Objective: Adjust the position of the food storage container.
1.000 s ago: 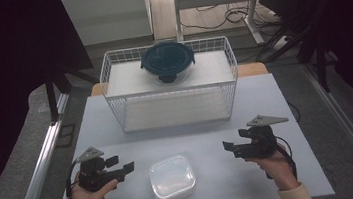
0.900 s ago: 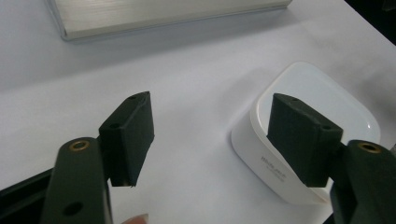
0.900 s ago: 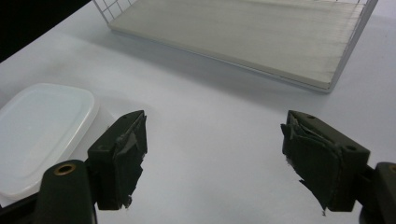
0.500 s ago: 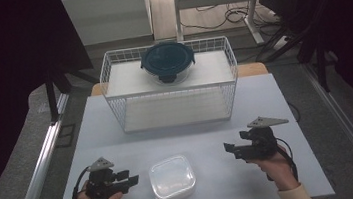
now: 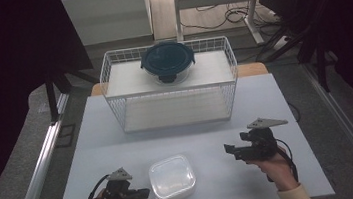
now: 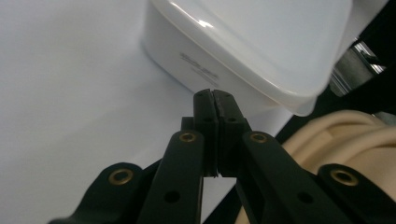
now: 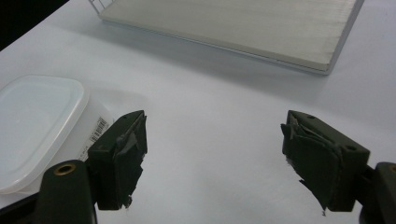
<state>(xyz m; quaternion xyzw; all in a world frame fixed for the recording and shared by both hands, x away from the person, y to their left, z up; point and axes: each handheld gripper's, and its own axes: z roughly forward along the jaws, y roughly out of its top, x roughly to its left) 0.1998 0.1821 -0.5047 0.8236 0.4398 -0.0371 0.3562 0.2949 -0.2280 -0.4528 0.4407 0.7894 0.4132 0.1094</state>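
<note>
Your left gripper (image 5: 142, 194) has just been closing and is now shut on nothing beside the clear lidded container (image 5: 172, 177) on the desk (image 5: 209, 136), ready to nudge it, while your right gripper (image 5: 230, 150) hovers wide open, empty, on the container's other side.

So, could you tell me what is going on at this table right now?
A person works at a white table with a hand-held gripper in each hand. The left hand-held gripper has just closed its jaws on nothing, its tip right at the side of a clear lidded plastic container near the front edge. The right hand-held gripper is open above the bare table. Behind stands a wire basket with a dark-lidded round bowl on top.
</note>
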